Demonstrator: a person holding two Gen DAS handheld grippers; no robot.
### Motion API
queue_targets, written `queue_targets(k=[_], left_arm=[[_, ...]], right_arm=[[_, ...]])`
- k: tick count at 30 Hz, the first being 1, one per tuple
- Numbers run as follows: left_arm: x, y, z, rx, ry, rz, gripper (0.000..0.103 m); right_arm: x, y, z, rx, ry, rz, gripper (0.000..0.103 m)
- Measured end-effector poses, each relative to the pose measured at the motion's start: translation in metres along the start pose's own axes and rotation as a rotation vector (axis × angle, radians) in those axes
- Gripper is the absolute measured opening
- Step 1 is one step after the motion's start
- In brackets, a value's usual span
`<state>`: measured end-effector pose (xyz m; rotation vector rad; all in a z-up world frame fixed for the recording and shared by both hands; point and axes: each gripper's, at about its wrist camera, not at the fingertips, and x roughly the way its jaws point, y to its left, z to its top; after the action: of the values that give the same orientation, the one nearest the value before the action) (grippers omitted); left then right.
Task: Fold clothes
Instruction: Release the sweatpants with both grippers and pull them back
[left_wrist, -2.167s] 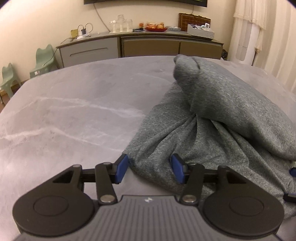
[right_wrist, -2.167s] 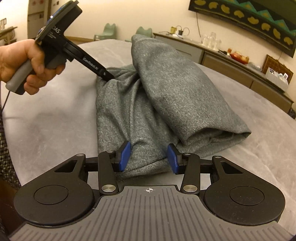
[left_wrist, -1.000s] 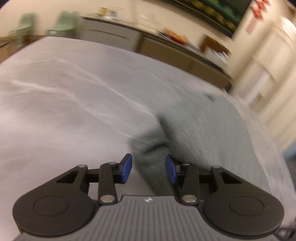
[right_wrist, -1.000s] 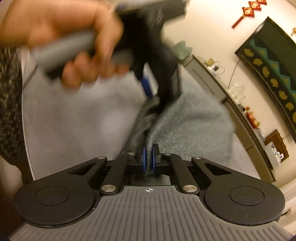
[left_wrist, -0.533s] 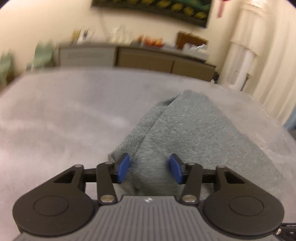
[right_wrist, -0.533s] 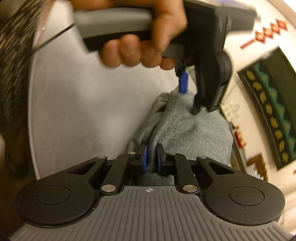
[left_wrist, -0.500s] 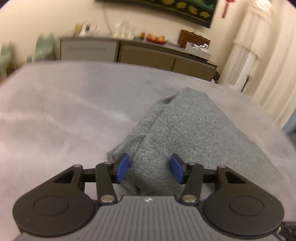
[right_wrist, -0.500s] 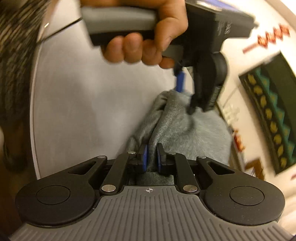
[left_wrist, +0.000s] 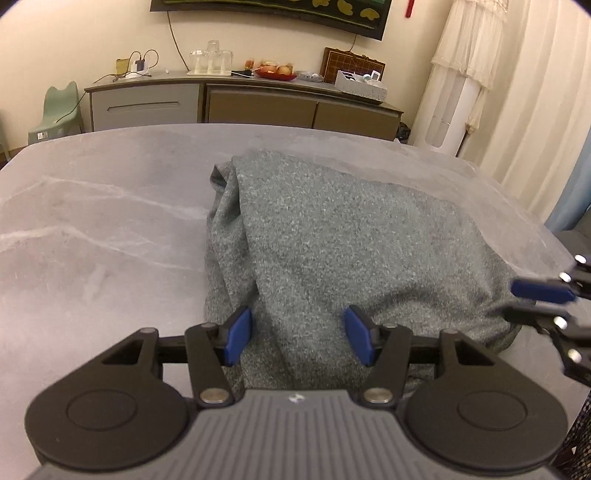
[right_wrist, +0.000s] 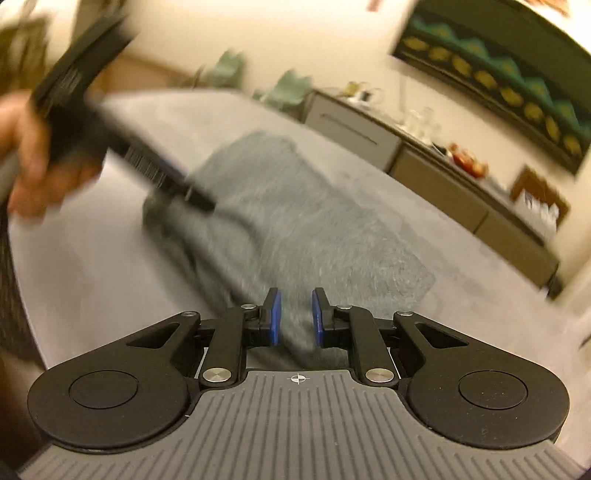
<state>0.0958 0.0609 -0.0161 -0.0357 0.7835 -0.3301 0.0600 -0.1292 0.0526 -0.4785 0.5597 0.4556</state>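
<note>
Grey marble table (left_wrist: 92, 229) fills the room's middle, with a sideboard (left_wrist: 240, 99) along the far wall. On it lies my folded grey garment (left_wrist: 351, 251), long axis running near to far. My left gripper (left_wrist: 297, 336) has just been opening, pads apart over its near edge. My right gripper (right_wrist: 296, 317), just opening too, straddles the near right corner without pressing. Nothing blocks either.

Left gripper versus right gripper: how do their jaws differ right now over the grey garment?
The left gripper stands with its jaws wide apart; the right gripper shows only a narrow gap. Both have just been opening. The left gripper sits at the garment's near edge by the bunched side folds; the right gripper is at the garment's opposite near corner. In both, grey cloth lies between the blue pads but neither pair presses on it, and the garment rests folded on the table.
</note>
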Motion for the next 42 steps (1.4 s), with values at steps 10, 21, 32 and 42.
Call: queue_targets(k=[10, 21, 32, 42], left_arm=[[-0.058, 0.012, 0.014, -0.004, -0.179, -0.102, 0.052], [0.063, 0.027, 0.054, 0.007, 0.019, 0.139, 0.051], [0.01, 0.003, 0.013, 0.058, -0.075, 0.063, 0.048], [-0.004, 0.009, -0.022, -0.011, -0.062, 0.123, 0.05]], right_arm=[[-0.009, -0.038, -0.007, 0.168, 0.063, 0.101, 0.023], [0.038, -0.071, 0.026, 0.253, 0.013, 0.075, 0.027], [-0.023, -0.071, 0.006, 0.272, -0.039, 0.141, 0.031], [-0.063, -0.064, -0.03, 0.297, -0.086, 0.158, 0.037]])
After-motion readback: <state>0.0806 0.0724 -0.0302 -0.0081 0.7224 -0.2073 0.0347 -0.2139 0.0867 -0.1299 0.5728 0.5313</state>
